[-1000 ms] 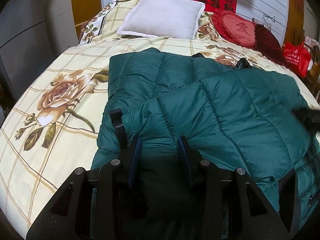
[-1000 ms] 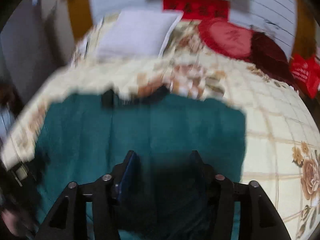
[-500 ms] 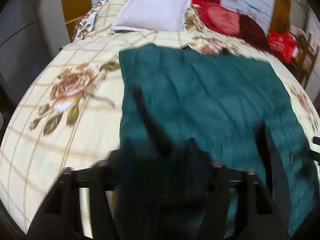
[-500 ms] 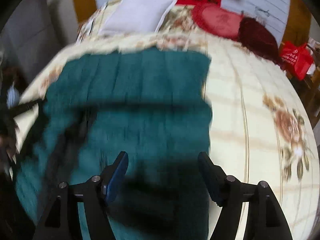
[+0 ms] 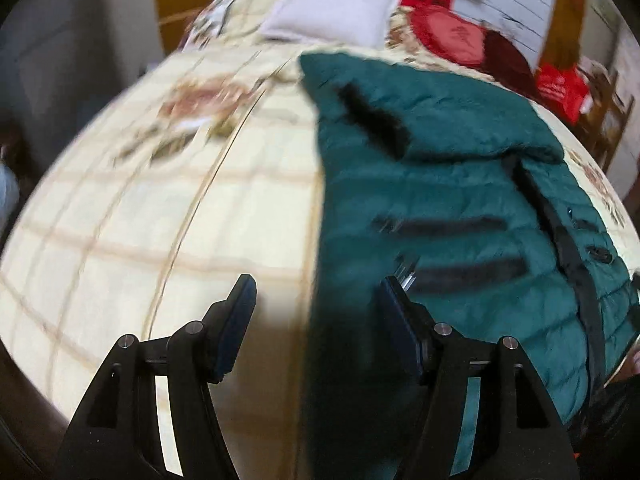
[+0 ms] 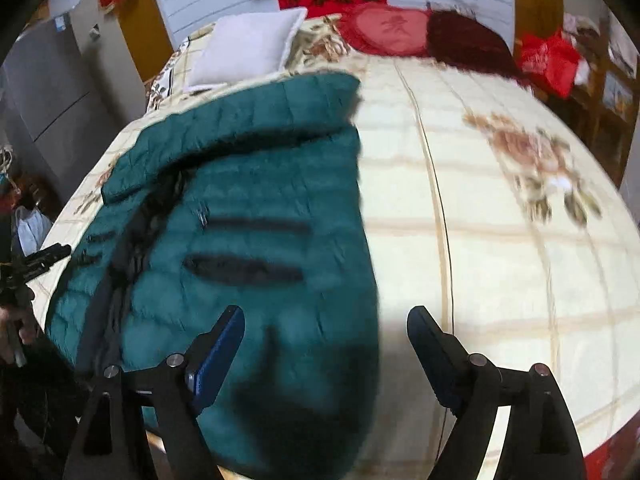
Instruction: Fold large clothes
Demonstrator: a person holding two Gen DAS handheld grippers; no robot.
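To your left, the bedspread (image 5: 168, 216) lies bare from the green jacket (image 5: 452, 184) edge out to the bed's side, so the left tongs (image 5: 316, 308) have open passage there. To your right the bedspread is just as bare beyond the jacket. At the head, a white pillow (image 6: 248, 48), a red cushion (image 6: 384, 28) and a dark red cushion (image 6: 468, 40) block the way.
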